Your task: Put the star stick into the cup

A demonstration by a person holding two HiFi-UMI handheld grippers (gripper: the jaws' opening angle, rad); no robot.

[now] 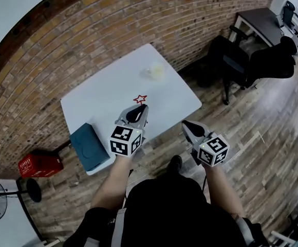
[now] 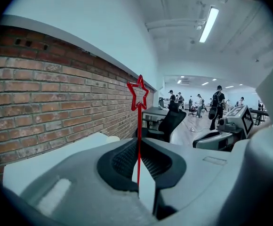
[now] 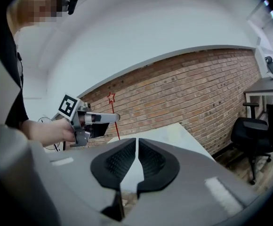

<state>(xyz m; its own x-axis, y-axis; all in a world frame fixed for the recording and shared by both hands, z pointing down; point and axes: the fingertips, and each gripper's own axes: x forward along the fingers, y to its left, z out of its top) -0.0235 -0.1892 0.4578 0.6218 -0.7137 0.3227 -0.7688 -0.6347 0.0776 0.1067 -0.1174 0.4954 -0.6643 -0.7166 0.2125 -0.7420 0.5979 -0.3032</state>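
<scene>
We find the left gripper (image 2: 139,171) clamped on the red star stick (image 2: 138,97), which stands upright between its jaws, over the white table (image 1: 103,99). The right gripper (image 3: 136,149) is closed, with nothing between its jaws. The cup (image 1: 154,72) stands towards the table's far edge, apart from the stick.

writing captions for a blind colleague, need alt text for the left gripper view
The left gripper has its jaws closed on a thin red star stick, which stands upright with its star on top. Behind it are a brick wall at left, and an office chair and distant people at right.
</scene>
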